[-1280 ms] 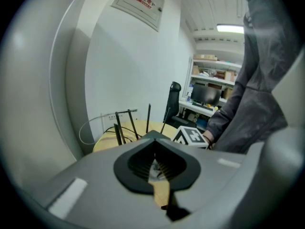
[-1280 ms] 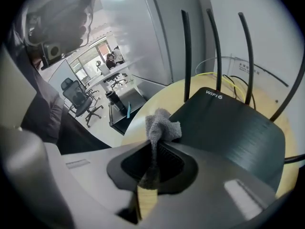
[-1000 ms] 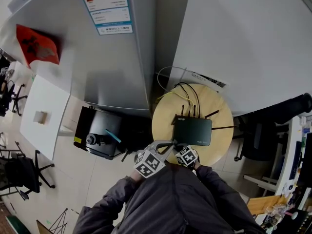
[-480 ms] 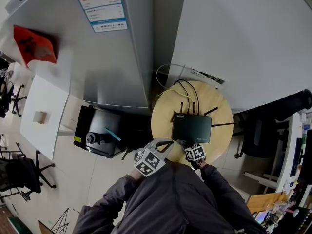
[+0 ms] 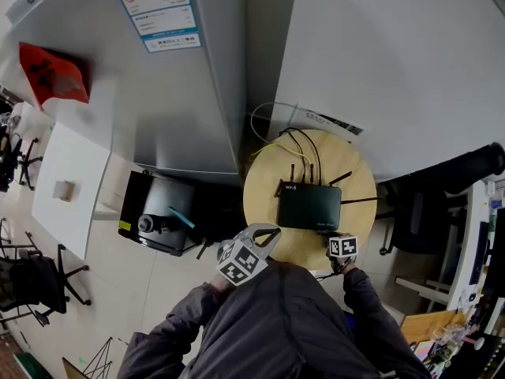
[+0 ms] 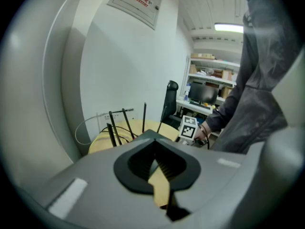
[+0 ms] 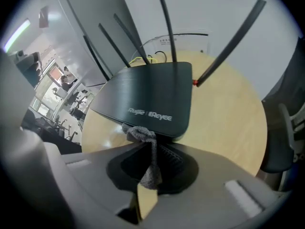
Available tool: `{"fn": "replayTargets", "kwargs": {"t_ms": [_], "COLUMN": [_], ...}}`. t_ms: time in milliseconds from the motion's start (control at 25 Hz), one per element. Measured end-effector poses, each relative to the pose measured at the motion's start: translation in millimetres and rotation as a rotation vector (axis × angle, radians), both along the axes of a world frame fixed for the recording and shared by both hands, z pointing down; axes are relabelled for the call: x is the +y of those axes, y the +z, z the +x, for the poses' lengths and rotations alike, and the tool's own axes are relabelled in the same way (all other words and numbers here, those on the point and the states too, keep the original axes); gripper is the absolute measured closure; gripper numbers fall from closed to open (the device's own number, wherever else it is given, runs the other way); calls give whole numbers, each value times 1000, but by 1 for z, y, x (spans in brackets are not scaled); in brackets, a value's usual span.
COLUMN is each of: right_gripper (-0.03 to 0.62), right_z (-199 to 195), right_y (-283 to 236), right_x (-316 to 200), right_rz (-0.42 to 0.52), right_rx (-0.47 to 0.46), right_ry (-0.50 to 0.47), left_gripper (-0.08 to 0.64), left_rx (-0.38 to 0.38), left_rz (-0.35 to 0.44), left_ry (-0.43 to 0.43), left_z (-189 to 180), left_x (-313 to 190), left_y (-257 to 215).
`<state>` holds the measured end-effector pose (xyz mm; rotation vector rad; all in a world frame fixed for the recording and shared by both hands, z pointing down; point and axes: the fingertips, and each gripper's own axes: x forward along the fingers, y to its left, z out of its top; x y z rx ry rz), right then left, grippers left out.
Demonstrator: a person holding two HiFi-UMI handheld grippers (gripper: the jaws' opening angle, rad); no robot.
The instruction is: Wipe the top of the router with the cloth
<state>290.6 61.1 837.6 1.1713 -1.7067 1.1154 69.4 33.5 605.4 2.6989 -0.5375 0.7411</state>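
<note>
- The right gripper [image 7: 148, 149] is seen with its jaws pressed together on a small grey cloth [image 7: 139, 133]. A bunched tuft of the cloth sticks out ahead of the tips.
- The tuft is placed at the near edge of the black router [image 7: 150, 99]. Whether it touches the casing or stops just short cannot be told.
- The left gripper [image 6: 155, 160] is held low by the table's near edge, jaws closed on nothing, apart from the router.
- For a good wipe, the cloth would best be lifted onto the lid and drawn flat across it in overlapping strokes.
- Light pressure is advised, so that the casing, judged to be light, is not pushed along. The raised antennas [image 7: 167, 27] at the far edge should be steered round.
- The router is set on a small round wooden table [image 5: 264, 192], with cables [image 5: 303, 144] trailing off behind it.
- The table is hemmed in by a tall grey appliance [image 5: 173, 109] bearing an energy label [image 5: 154, 10], and by a white wall.
- A black box [image 5: 158, 215] stands on the pale floor to the left.
</note>
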Motion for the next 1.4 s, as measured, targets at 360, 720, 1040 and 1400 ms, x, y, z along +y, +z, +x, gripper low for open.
{"fn": "replayTargets", "kwargs": {"t_ms": [360, 720, 1040, 1400], "right_gripper": [563, 563, 563, 563], "right_z": [-14, -101, -112, -114], "right_y": [-13, -169, -255, -252], "right_x": [3, -40, -57, -54], "right_rz": [30, 388, 582, 579], "right_rx": [-59, -289, -344, -328], "right_ry": [-50, -180, -213, -230], "left_gripper": [560, 560, 560, 560], "left_rx": [-1, -1, 2, 3], "left_rz": [-1, -4, -3, 0], "left_ry": [11, 41, 54, 51], "left_z": [5, 15, 21, 21], "left_x": [3, 6, 7, 6], "left_y": [0, 1, 1, 1]}}
